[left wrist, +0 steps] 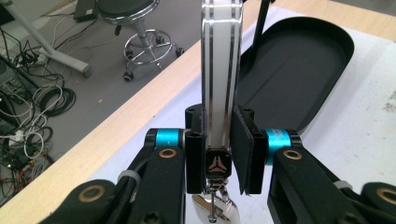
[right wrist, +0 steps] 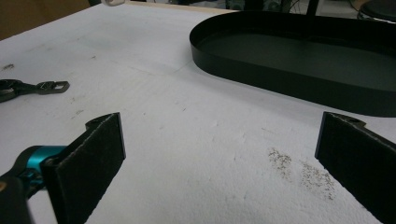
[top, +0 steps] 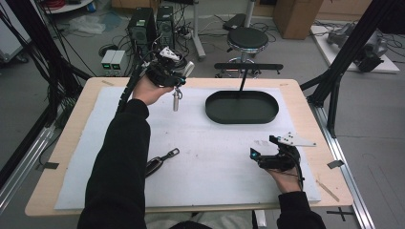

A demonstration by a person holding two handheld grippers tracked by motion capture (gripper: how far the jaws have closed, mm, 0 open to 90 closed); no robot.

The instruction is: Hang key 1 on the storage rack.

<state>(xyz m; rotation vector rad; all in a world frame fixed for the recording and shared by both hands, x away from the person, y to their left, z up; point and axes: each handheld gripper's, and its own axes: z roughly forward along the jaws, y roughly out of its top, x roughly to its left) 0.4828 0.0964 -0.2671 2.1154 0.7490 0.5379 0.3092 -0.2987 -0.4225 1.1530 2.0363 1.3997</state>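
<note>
The left claw (top: pixel 177 78) is raised above the far left part of the tabletop (top: pixel 67 143), and its jaws are clamped on a key fob (left wrist: pixel 221 70), a slim white and chrome one with a dark emblem at its lower end. In the left gripper view the fob stands upright between the two black pads (left wrist: pixel 246 149), which press on its sides, and a metal ring and tag (left wrist: pixel 215 212) hang below it. From above, that silver tag (top: pixel 175 101) dangles under the claw, clear of the white mat (top: pixel 215 157). The black oval tray (top: pixel 242 107) lies just to the right of it on the far side of the mat (a thin black post stands up from its back).

The right claw (top: pixel 261 151) rests low at the near right of the mat, jaws wide apart with only bare mat between them, as the right gripper view shows. A second key (top: pixel 161 161), dark with a strap, lies on the mat near the person's left sleeve (top: pixel 119 157), well apart from both claws
</note>
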